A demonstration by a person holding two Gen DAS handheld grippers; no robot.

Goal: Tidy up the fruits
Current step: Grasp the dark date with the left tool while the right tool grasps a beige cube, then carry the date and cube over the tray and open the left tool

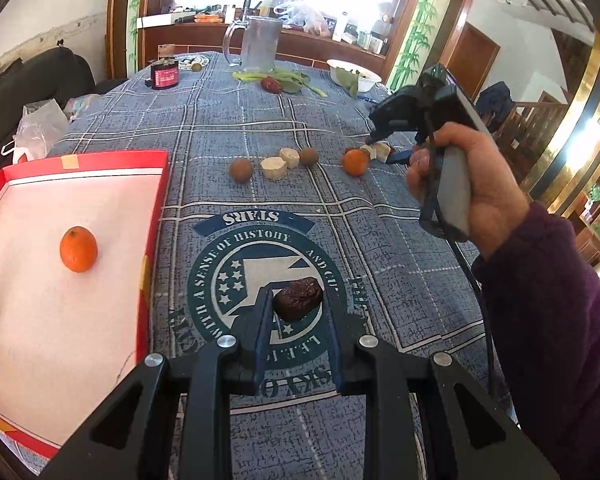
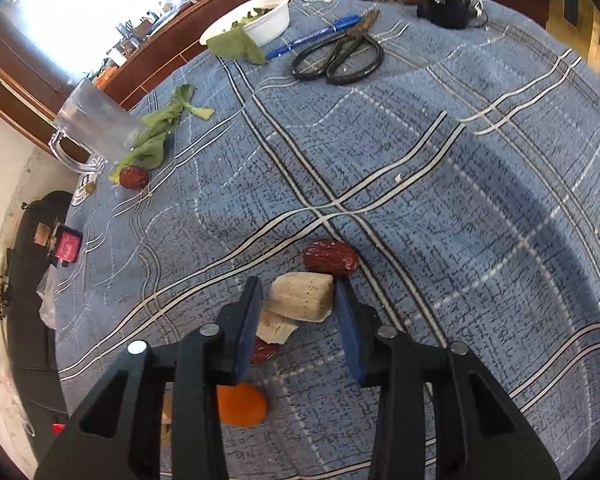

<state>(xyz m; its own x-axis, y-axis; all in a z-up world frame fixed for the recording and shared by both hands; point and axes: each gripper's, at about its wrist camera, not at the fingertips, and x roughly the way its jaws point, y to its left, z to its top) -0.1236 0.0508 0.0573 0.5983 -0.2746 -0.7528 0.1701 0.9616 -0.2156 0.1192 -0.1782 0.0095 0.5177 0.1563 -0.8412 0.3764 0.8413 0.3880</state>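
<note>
In the left wrist view my left gripper [image 1: 298,297] is shut on a wrinkled dark date [image 1: 298,299] above the cloth's round emblem. To its left lies a red box [image 1: 156,200] with a white floor and two oranges [image 1: 78,249] in it. Further out lie two brown round fruits [image 1: 241,170], pale chunks [image 1: 274,167] and an orange [image 1: 356,162]. A hand holds my right gripper [image 1: 384,151] low over the rightmost chunks. In the right wrist view that gripper [image 2: 298,285] is open astride a pale chunk [image 2: 304,298]. A red date [image 2: 331,259] lies just beyond.
A glass mug [image 1: 256,44], leafy greens with a red date [image 1: 272,85], a white bowl [image 1: 354,74] and a dark jar [image 1: 164,74] stand at the table's far end. Scissors [image 2: 338,56] and a blue pen [image 2: 312,36] lie beyond the right gripper. An orange [image 2: 240,404] sits under it.
</note>
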